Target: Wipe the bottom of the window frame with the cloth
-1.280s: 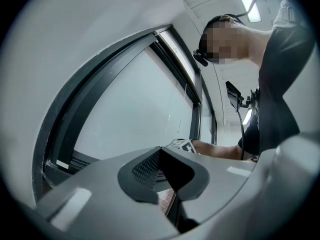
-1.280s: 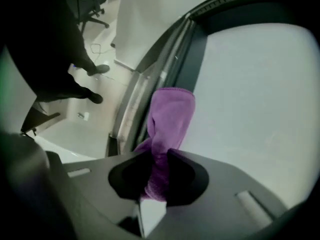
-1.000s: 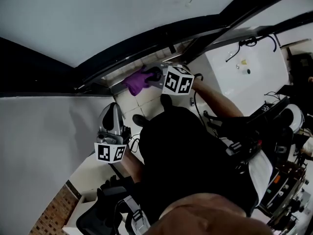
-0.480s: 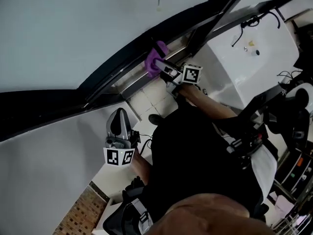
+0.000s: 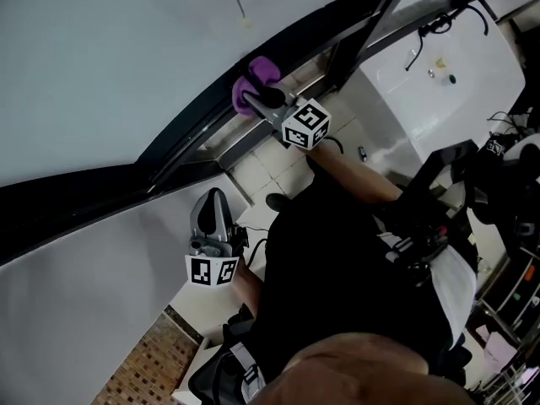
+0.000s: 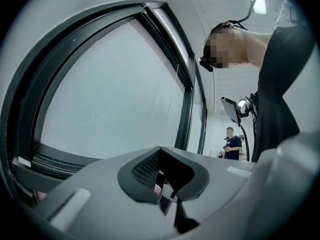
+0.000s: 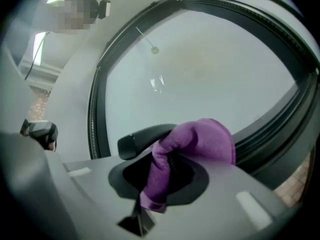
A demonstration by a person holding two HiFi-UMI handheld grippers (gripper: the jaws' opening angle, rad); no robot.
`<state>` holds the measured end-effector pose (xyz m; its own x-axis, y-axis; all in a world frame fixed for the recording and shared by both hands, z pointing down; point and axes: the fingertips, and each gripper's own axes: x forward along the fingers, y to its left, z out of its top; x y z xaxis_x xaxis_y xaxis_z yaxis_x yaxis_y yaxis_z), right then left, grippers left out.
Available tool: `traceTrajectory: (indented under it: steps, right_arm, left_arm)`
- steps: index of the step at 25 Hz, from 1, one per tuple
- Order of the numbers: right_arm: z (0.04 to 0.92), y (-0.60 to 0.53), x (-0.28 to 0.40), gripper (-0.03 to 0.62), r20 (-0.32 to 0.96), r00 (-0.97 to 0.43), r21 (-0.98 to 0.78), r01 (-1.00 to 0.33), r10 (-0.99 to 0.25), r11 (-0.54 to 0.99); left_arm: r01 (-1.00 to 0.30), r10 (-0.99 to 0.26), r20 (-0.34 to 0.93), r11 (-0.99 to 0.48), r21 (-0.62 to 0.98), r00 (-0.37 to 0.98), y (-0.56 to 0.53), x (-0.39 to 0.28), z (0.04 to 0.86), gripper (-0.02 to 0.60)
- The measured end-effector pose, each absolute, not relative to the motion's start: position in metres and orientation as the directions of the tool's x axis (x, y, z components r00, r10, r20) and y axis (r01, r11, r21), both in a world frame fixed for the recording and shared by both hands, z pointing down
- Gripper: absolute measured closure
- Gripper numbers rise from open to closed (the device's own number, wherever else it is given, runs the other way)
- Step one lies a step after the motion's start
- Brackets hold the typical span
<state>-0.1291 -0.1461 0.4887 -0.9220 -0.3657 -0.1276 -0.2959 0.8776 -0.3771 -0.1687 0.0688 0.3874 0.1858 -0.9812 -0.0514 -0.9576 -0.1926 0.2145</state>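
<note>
The purple cloth [image 5: 253,81] is bunched against the black window frame [image 5: 194,129], low on the pane. My right gripper [image 5: 260,99] is shut on the cloth and reaches toward the frame, marker cube behind it. In the right gripper view the cloth [image 7: 202,143] bulges out of the jaws, with the frame's dark rails [image 7: 285,121] beyond it at the right. My left gripper [image 5: 214,202] hangs lower, away from the frame, pointing up, shut and holding nothing. Its own view shows the pane and frame [image 6: 45,159].
A white countertop [image 5: 422,66] with cables lies right of the window. Pale floor tiles [image 5: 270,171] run below the frame, and a brick patch [image 5: 143,365] is at bottom left. Dark equipment [image 5: 498,226] crowds the right side. A person [image 6: 231,144] stands far off.
My right gripper has carried the cloth up from the tiles onto the frame and then leftward along it. The left gripper has stayed about where it was.
</note>
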Motion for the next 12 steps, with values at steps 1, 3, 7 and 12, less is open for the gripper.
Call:
traceTrajectory:
  steps: [1, 3, 7, 12]
  right_arm:
    - [0.489, -0.140, -0.130, 0.528, -0.152, -0.925, -0.478, -0.240, -0.349, 0.845]
    - [0.485, -0.127, -0.133, 0.528, -0.272, -0.900, -0.752, -0.022, -0.340, 0.659]
    - [0.461, -0.144, -0.138, 0.530, -0.426, -0.774, -0.857, 0.179, -0.468, 0.484]
    - [0.460, -0.163, -0.141, 0.530, -0.383, -0.703, -0.901, 0.141, -0.599, 0.410]
  left_arm:
    - [-0.957, -0.981, -0.049, -0.195, 0.217, 0.189, 0.067, -0.169, 0.389, 0.580]
    - [-0.954, -0.979, -0.050, -0.203, 0.222, 0.197, 0.063, -0.167, 0.392, 0.580]
    - [-0.949, -0.975, -0.057, -0.221, 0.225, 0.213, 0.059, -0.162, 0.390, 0.580]
    - [-0.942, -0.972, -0.044, -0.237, 0.239, 0.233, 0.062, -0.157, 0.394, 0.579]
